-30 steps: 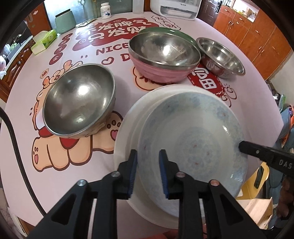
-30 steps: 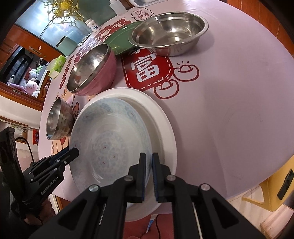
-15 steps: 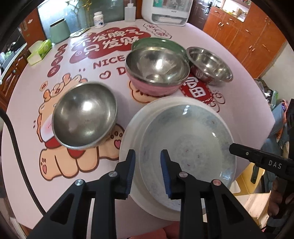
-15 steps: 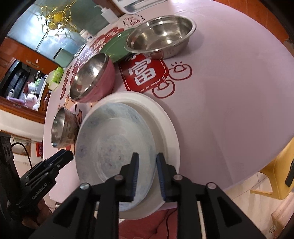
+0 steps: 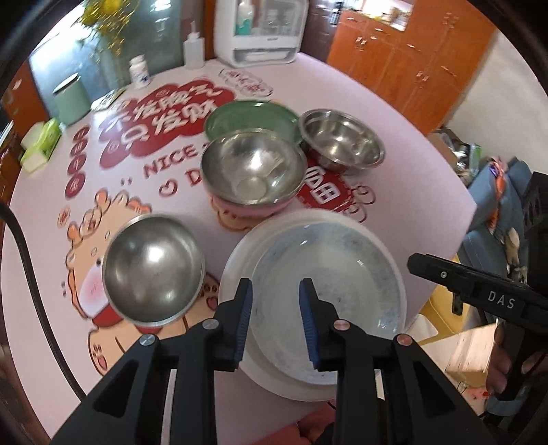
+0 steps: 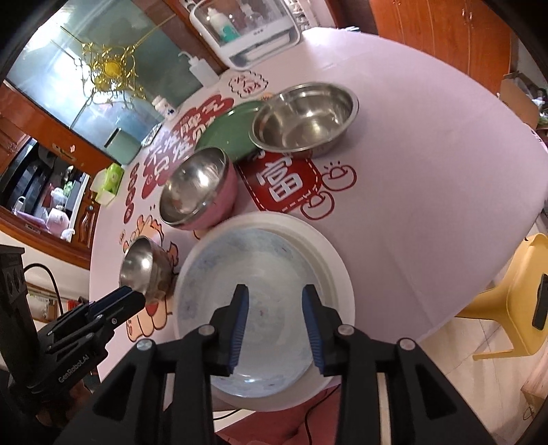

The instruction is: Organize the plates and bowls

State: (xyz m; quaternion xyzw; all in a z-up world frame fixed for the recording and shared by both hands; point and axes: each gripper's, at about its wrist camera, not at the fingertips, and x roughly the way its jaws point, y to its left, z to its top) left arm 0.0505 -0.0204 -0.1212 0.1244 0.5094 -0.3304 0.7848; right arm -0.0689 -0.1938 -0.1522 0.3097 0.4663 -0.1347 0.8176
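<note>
A pale blue patterned plate lies inside a larger white plate at the table's near edge. My left gripper hovers above their near rim, open, with nothing between its blue pads. My right gripper hangs over the same stack with its jaws opening and nothing between them. Each gripper shows in the other's view: the right gripper, the left gripper. A small steel bowl sits left of the stack.
Behind the stack stand a pink bowl with a steel lining, a green plate and a steel basin. A white appliance, bottles and a tissue box sit at the far edge. A yellow chair stands beside the table.
Both grippers have risen away from the stacked plates, which stay on the table. The right gripper's jaws, nearly shut before, have spread apart. The left jaws look much the same.
</note>
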